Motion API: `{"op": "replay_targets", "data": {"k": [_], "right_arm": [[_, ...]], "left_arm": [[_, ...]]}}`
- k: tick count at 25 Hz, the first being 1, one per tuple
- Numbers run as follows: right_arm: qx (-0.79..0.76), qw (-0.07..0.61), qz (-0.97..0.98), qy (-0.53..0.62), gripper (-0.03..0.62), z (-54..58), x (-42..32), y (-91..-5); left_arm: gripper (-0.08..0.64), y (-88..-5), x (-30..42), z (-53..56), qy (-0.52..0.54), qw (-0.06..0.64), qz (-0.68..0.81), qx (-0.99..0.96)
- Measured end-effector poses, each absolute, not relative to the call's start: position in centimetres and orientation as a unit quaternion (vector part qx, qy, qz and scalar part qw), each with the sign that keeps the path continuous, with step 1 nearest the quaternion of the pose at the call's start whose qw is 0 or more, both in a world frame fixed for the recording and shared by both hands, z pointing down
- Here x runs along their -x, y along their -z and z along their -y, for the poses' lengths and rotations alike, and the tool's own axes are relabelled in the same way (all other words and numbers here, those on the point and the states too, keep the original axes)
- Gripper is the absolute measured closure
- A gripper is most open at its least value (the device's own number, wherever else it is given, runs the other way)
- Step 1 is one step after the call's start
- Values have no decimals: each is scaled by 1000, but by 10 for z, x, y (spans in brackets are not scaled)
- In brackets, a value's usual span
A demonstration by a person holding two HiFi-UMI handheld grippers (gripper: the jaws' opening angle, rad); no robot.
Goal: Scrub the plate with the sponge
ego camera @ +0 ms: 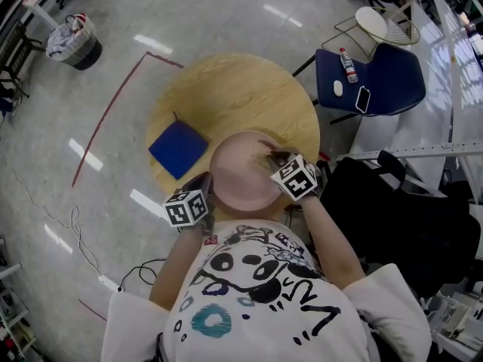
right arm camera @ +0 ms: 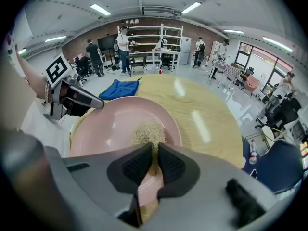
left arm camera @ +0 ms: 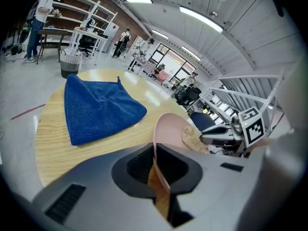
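Plate point(ego camera: 240, 173) at the near edge of the bench point(ego camera: 226, 89): stiff, smooth, probably slippery and breakable; left gripper point(left arm camera: 156, 170) fingers clamp its rim. Sponge point(right arm camera: 147, 133), soft and light, pinched between right gripper point(right arm camera: 153, 154) fingers, touches the plate's face.

The bench point(ego camera: 226, 89) is seen as pale wood with a fine grain and a soft gloss. The pink plate point(right arm camera: 110, 124) is found smooth and slightly shiny. The sponge point(right arm camera: 147, 133) is rough and fibrous, the blue cloth point(left arm camera: 96, 107) nappy and matt.
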State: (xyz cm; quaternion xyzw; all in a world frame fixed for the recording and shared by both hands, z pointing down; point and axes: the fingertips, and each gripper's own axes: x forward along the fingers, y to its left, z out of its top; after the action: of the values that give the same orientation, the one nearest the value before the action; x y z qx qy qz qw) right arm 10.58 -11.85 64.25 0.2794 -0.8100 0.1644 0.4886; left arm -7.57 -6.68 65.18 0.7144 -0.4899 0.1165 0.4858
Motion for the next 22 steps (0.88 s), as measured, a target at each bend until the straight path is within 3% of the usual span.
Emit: {"op": "replay_targets", "data": {"k": [22], "right_arm": [[-232, 486, 817, -206, 540, 34, -94, -644]], "left_arm": [[529, -653, 73, 71, -107, 490, 490, -712]]}}
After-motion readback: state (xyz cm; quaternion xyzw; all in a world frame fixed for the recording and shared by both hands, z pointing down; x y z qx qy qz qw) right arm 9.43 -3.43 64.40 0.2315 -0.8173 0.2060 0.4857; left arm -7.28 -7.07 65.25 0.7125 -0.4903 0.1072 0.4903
